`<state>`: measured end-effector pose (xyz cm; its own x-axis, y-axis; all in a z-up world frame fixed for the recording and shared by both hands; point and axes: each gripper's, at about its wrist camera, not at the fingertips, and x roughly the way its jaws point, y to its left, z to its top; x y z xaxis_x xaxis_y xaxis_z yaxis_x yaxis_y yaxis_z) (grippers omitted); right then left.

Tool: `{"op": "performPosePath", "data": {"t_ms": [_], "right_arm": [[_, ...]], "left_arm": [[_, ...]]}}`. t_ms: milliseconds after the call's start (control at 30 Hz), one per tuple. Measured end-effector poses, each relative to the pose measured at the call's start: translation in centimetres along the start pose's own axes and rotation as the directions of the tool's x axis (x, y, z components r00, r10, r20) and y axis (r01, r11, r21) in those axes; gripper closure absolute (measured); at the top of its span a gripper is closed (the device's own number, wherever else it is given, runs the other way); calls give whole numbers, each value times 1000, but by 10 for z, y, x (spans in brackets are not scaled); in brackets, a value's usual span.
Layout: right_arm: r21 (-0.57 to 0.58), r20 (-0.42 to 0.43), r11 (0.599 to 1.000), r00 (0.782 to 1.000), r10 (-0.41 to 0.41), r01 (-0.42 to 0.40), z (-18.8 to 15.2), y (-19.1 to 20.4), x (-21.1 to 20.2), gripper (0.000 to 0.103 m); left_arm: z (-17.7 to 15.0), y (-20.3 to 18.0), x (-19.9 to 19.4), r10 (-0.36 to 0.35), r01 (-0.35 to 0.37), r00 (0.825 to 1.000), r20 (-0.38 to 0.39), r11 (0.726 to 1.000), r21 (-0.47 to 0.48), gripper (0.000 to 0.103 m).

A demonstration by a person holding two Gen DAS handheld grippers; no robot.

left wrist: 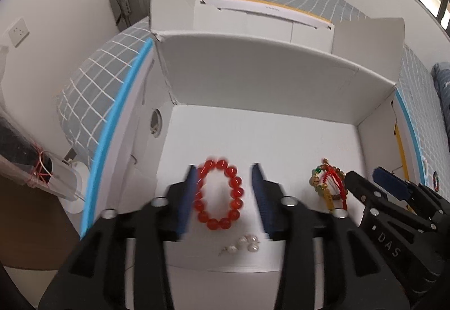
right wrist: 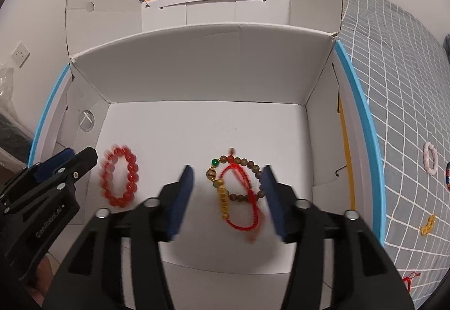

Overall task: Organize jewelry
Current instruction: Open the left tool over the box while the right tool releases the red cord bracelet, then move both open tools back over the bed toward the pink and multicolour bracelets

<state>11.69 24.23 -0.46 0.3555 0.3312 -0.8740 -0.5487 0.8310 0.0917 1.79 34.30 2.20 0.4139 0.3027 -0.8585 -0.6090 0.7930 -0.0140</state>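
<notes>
Red glassy beads form the bracelet (left wrist: pixel 218 194) that lies flat on the white floor of the open cardboard box (left wrist: pixel 253 79), its long axis running from 12 to 6 o'clock in the left wrist view. It sits squarely between the two blue pads of the left tool (left wrist: pixel 225 197), whose pads stand apart and touch nothing; the beads look free of both. Just below it, at 6 o'clock, lie a few small pearl pieces (left wrist: pixel 244 244).

At 3 o'clock from the red bracelet, a brown bead bracelet tangled with a red cord (right wrist: pixel 239 191) lies on the same floor, its length tilted from about 11 to 5 o'clock in the right wrist view. The right tool (right wrist: pixel 227 197) brackets it with its pads parted, gripping nothing. Both tools point steeply down into the box, side by side.

More pieces wait on the checked bed cover (right wrist: pixel 393 85) outside the box at 3 o'clock, including a pink-white ring bracelet (right wrist: pixel 431 158); the right hand is the nearer to them.
</notes>
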Motion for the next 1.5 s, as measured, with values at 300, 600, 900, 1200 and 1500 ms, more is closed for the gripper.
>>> {"op": "performPosePath", "data": {"t_ms": [300, 600, 900, 1200, 1500], "right_arm": [[-10, 35, 1000, 999, 8, -8, -3, 2, -9, 26], [-16, 56, 1000, 998, 24, -23, -7, 2, -17, 17], [-27, 83, 1000, 997, 7, -5, -11, -3, -34, 17], [16, 152, 1000, 988, -16, 14, -18, -38, -76, 17], [105, 196, 992, 977, -87, 67, -33, -107, -115, 17]], "left_arm": [[3, 7, -16, 29, -28, 998, 57, 999, -32, 17], [3, 10, -18, 49, -46, 997, 67, 998, -42, 12], [4, 3, -21, 51, -48, 996, 73, 998, -37, 11], [1, -30, -33, 24, -26, 995, 97, 1000, 16, 11], [-8, -85, -54, -48, 36, 991, 124, 994, 99, 9]]}}
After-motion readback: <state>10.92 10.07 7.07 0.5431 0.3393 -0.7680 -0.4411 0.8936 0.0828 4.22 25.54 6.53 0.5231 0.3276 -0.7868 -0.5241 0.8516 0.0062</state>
